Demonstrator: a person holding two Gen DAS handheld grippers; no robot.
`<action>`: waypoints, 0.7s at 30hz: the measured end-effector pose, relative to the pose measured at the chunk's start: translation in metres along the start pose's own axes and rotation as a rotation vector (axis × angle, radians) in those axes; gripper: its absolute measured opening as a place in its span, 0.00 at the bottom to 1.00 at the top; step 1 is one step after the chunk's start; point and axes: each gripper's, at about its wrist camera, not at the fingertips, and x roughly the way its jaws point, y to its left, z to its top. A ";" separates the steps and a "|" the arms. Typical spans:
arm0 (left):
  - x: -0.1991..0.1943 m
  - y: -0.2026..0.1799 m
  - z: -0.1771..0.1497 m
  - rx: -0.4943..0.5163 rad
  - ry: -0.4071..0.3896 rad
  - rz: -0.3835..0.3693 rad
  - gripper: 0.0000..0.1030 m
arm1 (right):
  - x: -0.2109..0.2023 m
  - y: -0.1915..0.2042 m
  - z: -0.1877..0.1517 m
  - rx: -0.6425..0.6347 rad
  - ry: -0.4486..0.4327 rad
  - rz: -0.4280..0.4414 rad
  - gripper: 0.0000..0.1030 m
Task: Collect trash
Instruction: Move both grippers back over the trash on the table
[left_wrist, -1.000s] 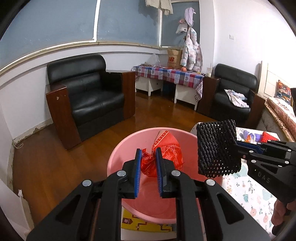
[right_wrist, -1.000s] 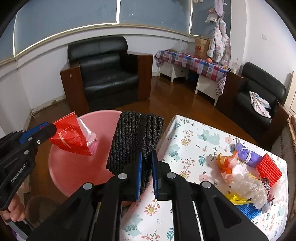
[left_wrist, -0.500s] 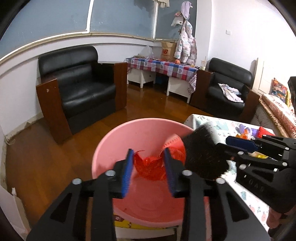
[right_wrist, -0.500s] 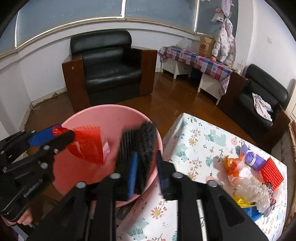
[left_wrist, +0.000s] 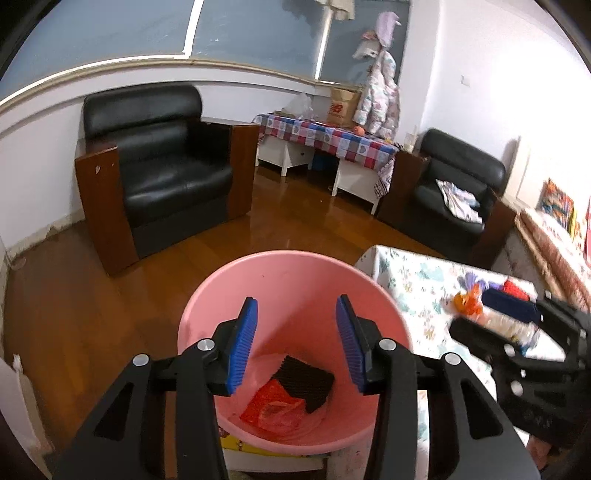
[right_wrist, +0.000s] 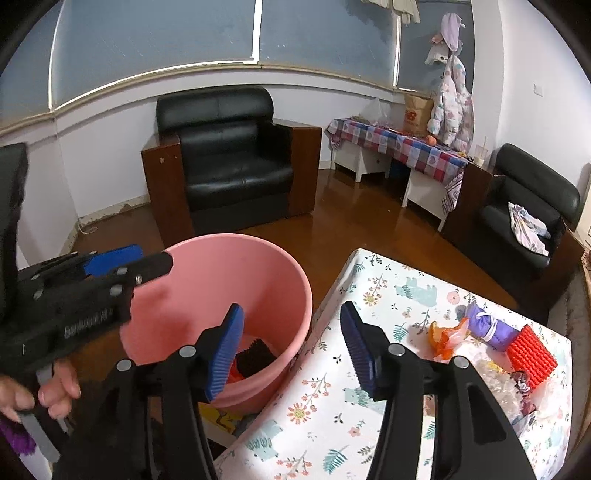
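Both the left gripper (left_wrist: 295, 341) and right gripper (right_wrist: 291, 345) hang empty, jaws spread wide. Remaining trash, a crumpled orange plastic wrapper (right_wrist: 445, 338) and red ribbed foam sleeve (right_wrist: 531, 353), lies at three o'clock on the floral-cloth counter (right_wrist: 388, 295); both look light and crushable, so pinch mid-body.

One pink basin (left_wrist: 295, 280), two black armchairs (left_wrist: 159, 155).
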 end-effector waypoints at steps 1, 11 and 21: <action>-0.003 0.001 0.001 -0.020 -0.006 0.002 0.43 | -0.003 -0.001 -0.001 -0.001 -0.006 0.002 0.54; -0.010 -0.003 0.002 -0.097 0.024 0.018 0.43 | -0.036 -0.030 -0.009 0.078 -0.075 0.058 0.55; -0.019 -0.071 0.003 0.034 0.031 0.027 0.43 | -0.075 -0.090 -0.045 0.207 -0.096 0.033 0.56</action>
